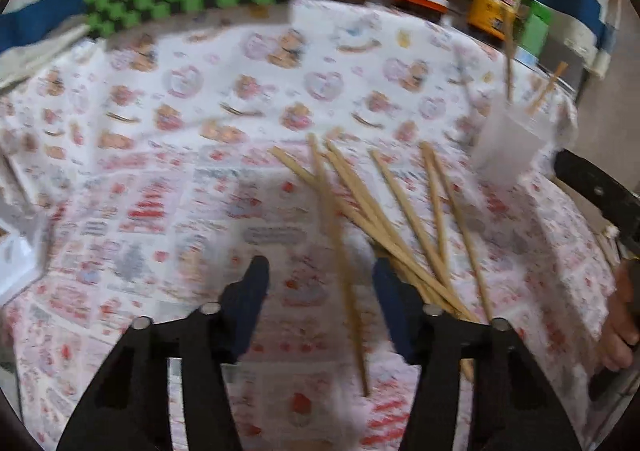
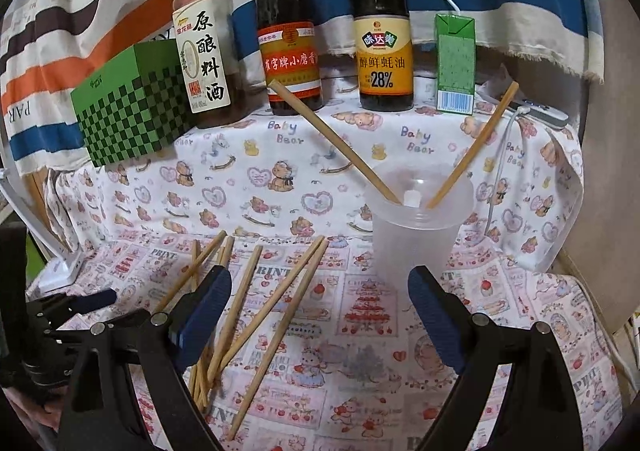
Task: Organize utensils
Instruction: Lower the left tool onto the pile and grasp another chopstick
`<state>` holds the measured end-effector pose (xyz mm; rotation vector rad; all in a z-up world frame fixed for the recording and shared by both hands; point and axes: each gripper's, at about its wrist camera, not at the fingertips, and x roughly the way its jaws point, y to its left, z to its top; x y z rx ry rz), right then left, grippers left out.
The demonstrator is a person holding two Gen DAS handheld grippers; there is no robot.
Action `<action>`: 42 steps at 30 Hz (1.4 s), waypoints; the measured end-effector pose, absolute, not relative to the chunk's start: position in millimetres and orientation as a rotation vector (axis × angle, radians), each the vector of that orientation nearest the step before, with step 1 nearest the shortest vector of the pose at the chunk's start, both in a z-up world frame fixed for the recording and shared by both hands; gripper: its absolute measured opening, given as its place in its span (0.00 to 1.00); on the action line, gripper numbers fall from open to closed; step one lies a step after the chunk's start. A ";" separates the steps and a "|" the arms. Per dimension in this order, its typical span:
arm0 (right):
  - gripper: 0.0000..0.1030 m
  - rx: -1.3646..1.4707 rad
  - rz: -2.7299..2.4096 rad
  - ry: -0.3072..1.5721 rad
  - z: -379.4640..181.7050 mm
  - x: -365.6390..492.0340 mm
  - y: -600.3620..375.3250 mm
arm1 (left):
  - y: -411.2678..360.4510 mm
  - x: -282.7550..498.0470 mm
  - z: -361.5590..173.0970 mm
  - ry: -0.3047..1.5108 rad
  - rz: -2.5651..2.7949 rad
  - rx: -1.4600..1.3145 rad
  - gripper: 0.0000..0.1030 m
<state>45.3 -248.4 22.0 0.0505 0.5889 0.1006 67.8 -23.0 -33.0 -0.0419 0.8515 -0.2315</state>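
right now the pick-up step is in hand: the left gripper (image 1: 320, 271) hangs low over the loose wooden chopsticks (image 2: 256, 303) scattered on the printed cloth (image 2: 400, 379), jaws parted around one blurred stick, no pads visibly pressing it. two chopsticks already lean in the clear plastic cup (image 2: 416, 235). the right gripper (image 2: 316, 303) waits wide and empty near that cup; next, i'd judge, squeeze one stick and lift it cupward.

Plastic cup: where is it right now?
In the right wrist view the plastic cup stands right of centre on the tablecloth, right of the loose chopsticks, in front of the green carton.
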 end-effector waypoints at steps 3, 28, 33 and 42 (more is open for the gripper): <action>0.89 0.057 0.113 0.596 20.8 45.4 -247.4 | -23.7 66.9 -35.4 0.860 -0.196 -0.064 0.29; 0.82 0.106 0.252 0.709 0.7 53.3 -235.9 | -18.1 69.8 -35.0 0.873 -0.197 -0.033 0.12; 0.82 0.100 0.260 0.710 1.5 52.7 -234.2 | -20.6 75.6 -45.0 0.940 -0.186 -0.009 0.12; 0.80 0.100 0.269 0.711 2.3 50.9 -233.6 | -19.4 81.0 -54.2 0.974 -0.133 0.015 0.08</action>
